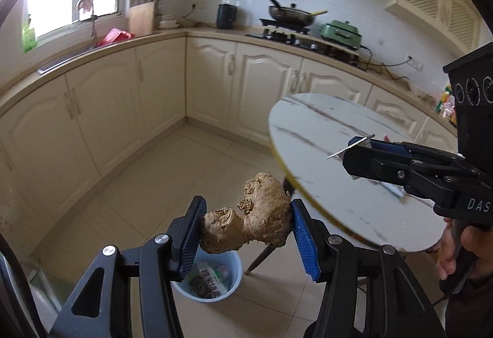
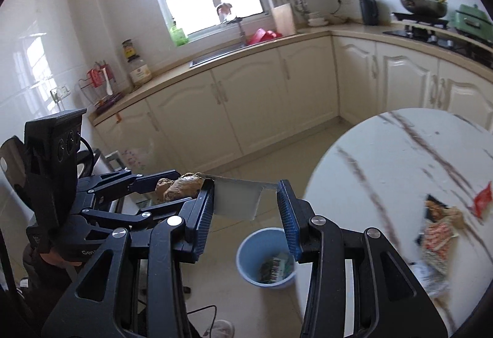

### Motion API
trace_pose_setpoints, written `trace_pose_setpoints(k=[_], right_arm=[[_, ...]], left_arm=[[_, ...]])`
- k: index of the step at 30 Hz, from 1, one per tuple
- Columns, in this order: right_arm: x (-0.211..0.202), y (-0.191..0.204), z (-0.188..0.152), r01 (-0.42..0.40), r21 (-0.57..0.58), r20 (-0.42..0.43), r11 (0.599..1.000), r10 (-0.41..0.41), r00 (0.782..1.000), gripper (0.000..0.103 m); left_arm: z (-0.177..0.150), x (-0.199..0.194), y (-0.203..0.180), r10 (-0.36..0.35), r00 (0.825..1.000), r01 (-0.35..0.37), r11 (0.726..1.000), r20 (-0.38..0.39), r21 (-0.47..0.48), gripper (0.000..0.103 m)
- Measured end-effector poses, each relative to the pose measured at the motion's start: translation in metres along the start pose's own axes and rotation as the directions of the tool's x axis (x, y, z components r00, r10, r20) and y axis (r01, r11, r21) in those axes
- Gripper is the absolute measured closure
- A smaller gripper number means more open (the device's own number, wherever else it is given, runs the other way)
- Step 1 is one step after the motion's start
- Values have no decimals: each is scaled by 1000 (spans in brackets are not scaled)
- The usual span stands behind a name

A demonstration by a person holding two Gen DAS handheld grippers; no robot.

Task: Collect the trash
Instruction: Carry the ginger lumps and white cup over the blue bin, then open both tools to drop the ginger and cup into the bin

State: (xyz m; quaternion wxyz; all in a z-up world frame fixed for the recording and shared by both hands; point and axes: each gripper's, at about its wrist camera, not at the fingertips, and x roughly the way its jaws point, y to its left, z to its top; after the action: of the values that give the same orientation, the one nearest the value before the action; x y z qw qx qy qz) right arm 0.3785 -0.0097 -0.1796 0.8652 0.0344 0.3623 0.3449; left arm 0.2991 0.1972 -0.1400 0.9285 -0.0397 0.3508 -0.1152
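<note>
The left gripper (image 1: 245, 233) is clamped on a knobbly piece of ginger (image 1: 246, 222), one blue pad pressing each end, so the root spans the gap between the jaws. From the right wrist view the same ginger (image 2: 180, 185) sits in the left gripper (image 2: 172, 187), off to the left at about the same height as the right one.

The right gripper (image 2: 246, 208) holds a flat white card (image 2: 237, 199) stretched between its pads; the card touches the left pad fully and meets the right pad at its upper corner. In the left wrist view the card's edge (image 1: 351, 147) pokes out of the right gripper (image 1: 354, 153), above the round table (image 1: 323, 134). A hand (image 1: 456, 251) grips that tool's handle.

A light blue bin (image 2: 246, 258) stands on the tiled floor just beside the table, below and between both grippers. It holds a few printed wrappers, green and dark, lying at the bottom (image 2: 274, 268); it is far from full. In the left wrist view the bin (image 1: 234, 264) lies directly under the ginger, partly hidden by the left pad.

More trash remains on the table top: a crumpled patterned wrapper (image 2: 437, 236), a small red scrap (image 2: 482, 198), and a pale crumpled piece (image 2: 428, 276) near the edge.
</note>
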Motion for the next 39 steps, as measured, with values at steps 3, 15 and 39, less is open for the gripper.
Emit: trace_pose_setpoints(k=[3, 15, 39], right_arm=[[50, 25, -10, -44, -14, -57, 999, 43, 997, 64], [219, 1, -55, 38, 28, -316, 999, -27, 949, 62], [93, 40, 7, 189, -58, -15, 980, -190, 982, 28]], left_arm=[[-28, 2, 36, 39, 998, -42, 998, -54, -54, 52], [-88, 83, 114, 38, 963, -80, 986, -267, -148, 52], [-46, -77, 65, 153, 988, -150, 980, 16, -128, 28]])
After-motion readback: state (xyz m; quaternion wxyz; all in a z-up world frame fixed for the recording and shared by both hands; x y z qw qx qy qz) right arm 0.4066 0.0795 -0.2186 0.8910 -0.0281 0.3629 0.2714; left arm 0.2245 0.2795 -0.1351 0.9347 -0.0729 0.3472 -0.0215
